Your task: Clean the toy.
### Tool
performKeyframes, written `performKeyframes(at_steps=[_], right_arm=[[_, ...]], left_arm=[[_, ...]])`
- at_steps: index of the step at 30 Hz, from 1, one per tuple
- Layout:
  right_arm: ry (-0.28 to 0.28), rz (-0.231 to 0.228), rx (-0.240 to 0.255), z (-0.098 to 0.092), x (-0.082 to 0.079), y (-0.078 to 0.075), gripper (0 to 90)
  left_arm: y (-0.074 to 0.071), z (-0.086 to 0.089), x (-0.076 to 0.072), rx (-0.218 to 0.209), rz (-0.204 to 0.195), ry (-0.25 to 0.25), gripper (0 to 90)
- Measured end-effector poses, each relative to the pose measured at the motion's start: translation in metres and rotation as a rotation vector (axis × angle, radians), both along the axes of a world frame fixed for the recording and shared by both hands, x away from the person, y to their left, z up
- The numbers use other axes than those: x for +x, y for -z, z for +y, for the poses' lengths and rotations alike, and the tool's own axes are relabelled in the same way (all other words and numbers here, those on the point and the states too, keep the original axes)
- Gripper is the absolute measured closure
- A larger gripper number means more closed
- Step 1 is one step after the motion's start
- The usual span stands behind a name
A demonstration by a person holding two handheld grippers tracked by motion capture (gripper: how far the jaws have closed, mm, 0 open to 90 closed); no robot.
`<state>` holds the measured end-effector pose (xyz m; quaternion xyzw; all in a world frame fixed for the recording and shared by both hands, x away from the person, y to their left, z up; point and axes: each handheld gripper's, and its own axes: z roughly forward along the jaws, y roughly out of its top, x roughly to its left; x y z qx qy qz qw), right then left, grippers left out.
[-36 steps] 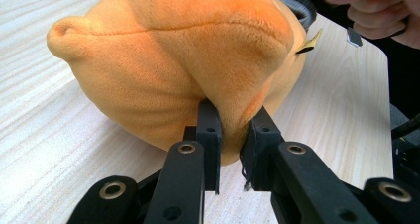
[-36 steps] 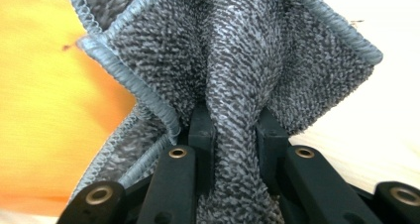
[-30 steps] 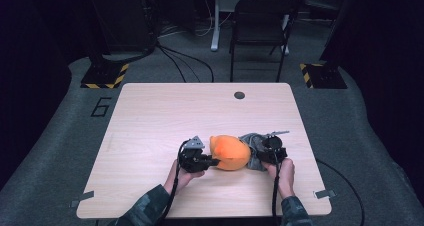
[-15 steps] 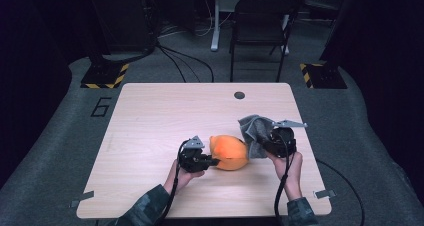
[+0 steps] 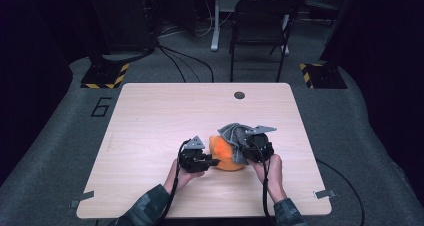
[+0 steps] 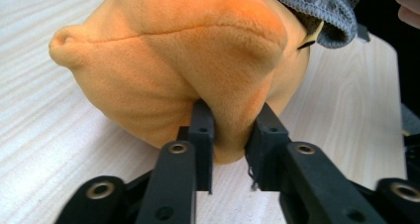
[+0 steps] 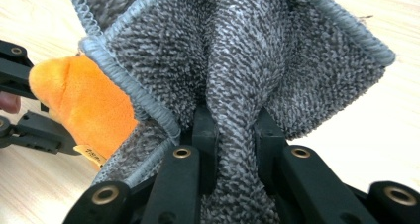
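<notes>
On the pale wooden table, toward its near edge, the person's left hand holds the left gripper, whose 2 black jaws are clamped on a fold of the orange plush cloth; in the left gripper view the soft orange fabric bulges up and out from between the jaws, with 1 small nub sticking out at its left, and the bundle rests on the table; just right of it, touching and partly draped over its far right side, lies the grey knitted cloth, whose stitched edge shows at the upper right of the left gripper view; further right, the right hand holds the right gripper, its 2 jaws closed on a pinched ridge of the grey cloth; in the right gripper view the grey weave fans out above the jaws, the orange plush peeks from beneath its hem with a small tag at its lower edge, and the left gripper's black links show beside it; a small dark round disc sits near the table's far edge, well apart from the cloths; beyond the table stands a dark chair on grey floor.
</notes>
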<state>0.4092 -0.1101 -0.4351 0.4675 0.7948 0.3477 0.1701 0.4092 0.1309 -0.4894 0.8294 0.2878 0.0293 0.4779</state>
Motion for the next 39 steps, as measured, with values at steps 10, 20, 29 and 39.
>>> performKeyframes(at_steps=[10, 20, 29, 39], right_arm=[[-0.005, 0.007, 0.008, -0.002, 0.007, 0.004, 77.3], [-0.002, 0.025, 0.023, -0.003, 0.011, 0.005, 77.2], [-0.011, 0.029, 0.028, -0.004, 0.013, 0.006, 77.2], [-0.010, 0.035, 0.039, -0.006, 0.014, 0.007, 77.1]], left_arm=[[0.001, 0.002, -0.002, 0.070, -0.143, 0.045, 36.2], [0.015, 0.002, 0.000, 0.232, -0.319, 0.034, 16.6], [0.025, -0.009, -0.001, 0.330, -0.399, 0.054, 16.6], [0.027, -0.010, -0.002, 0.317, -0.449, 0.051, 36.8]])
